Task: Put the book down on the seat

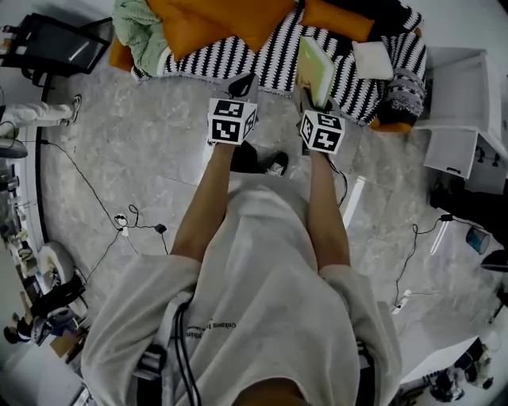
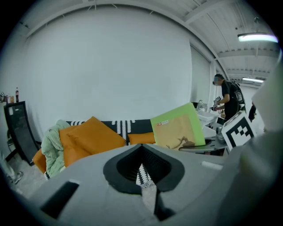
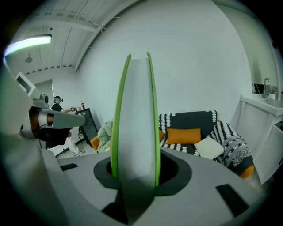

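A green-covered book (image 1: 316,67) stands upright in my right gripper (image 1: 312,99), which is shut on its lower edge. It hangs over the front edge of the sofa seat (image 1: 262,55), which has a black-and-white striped cover. In the right gripper view the book (image 3: 136,110) shows edge-on between the jaws, pages facing me. My left gripper (image 1: 240,86) is to the left of it, just before the seat edge, shut and holding nothing. From the left gripper view the book's cover (image 2: 177,128) shows at the right, tilted.
On the sofa lie orange cushions (image 1: 214,20), a green knit blanket (image 1: 139,32), a white cushion (image 1: 371,57) and a grey patterned one (image 1: 403,95). A white cabinet (image 1: 460,111) stands at the right. Cables (image 1: 127,218) run over the floor. A person (image 2: 227,95) stands at the far right.
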Motion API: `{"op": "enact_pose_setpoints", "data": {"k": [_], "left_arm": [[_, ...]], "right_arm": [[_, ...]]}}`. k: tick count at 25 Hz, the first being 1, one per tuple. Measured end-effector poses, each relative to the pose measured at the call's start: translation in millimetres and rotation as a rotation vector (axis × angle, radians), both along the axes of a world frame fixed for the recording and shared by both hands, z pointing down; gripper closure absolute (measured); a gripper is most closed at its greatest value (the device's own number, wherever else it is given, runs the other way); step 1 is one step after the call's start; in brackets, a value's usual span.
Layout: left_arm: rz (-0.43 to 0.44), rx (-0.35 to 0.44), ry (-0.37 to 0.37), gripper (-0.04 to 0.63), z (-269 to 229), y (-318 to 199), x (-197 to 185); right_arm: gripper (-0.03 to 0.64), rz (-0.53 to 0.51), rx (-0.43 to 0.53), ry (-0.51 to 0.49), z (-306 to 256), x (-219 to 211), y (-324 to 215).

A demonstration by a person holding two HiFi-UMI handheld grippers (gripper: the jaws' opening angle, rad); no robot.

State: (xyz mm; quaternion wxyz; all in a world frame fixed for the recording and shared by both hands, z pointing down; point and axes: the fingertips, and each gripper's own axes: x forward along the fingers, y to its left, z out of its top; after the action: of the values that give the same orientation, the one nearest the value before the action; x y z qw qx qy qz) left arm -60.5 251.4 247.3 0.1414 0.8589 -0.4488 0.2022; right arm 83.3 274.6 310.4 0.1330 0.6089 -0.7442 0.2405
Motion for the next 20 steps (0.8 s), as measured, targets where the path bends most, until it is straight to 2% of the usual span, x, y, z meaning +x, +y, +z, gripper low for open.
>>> {"op": "enact_pose_setpoints", "data": {"k": [5, 9, 15, 20], "left_arm": [[-0.06, -0.013, 0.06, 0.587, -1.3, -11.6, -15.0], [-0.069, -0.006, 0.074, 0.586, 0.0, -30.3, -21.5], [-0.064, 0.0, 0.109, 0.586, 0.0, -75.1, -9.5], [-0.058, -0.007, 0.118, 0.586, 2.7, -100.4, 7.5]], "right_arm": [[0.488, -0.028, -0.008, 0.025, 6.7, -3.0, -4.7], [0.488, -0.039, -0.002, 0.076, 7.5, -3.7, -20.3], [0.488, -0.034, -0.006, 0.137, 9.0, 11.9, -50.2], [0.488, -0.017, -0.034, 0.147, 23.5, 29.2, -62.8]]}}
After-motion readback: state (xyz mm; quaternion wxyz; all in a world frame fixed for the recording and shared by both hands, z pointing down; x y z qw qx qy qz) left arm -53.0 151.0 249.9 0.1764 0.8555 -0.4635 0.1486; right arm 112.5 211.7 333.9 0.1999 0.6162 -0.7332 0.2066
